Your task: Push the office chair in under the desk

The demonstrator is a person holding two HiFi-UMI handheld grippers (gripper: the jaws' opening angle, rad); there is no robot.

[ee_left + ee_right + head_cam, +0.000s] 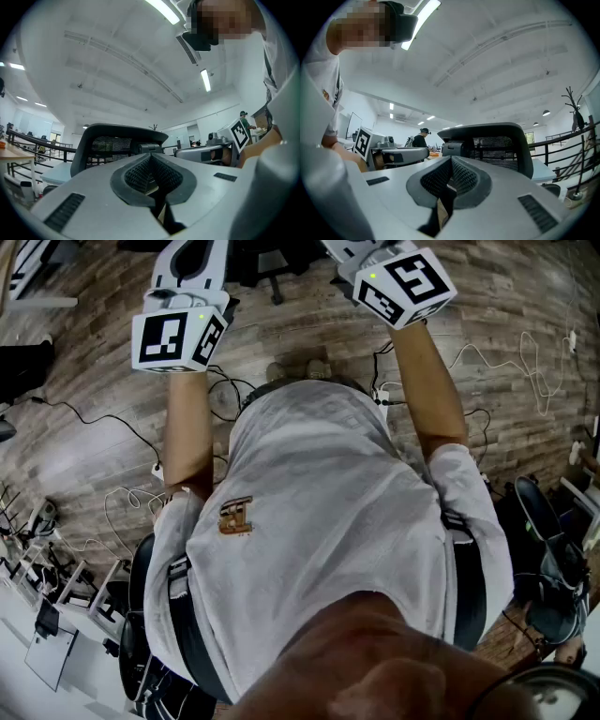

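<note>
The office chair's black mesh back [117, 143] stands just beyond my left gripper [152, 161], whose ribbed pads are shut with nothing between them. The same chair back [497, 145] fills the right gripper view ahead of my right gripper [450, 169], which is shut and empty too. Both grippers are held level, side by side, each visible from the other: the right one [206, 152], the left one [398, 154]. In the head view only their marker cubes [178, 337] [405, 287] and bodies show; the tips run off the top edge, beside the dark chair base [270, 273].
Cables [122, 427] and a power strip trail over the wooden floor [84, 381]. Another black chair [141, 615] and desk clutter sit at lower left, bags [548, 559] at right. A table [14, 154], railing [576, 154], coat rack [574, 105] and a distant person [419, 139] stand around.
</note>
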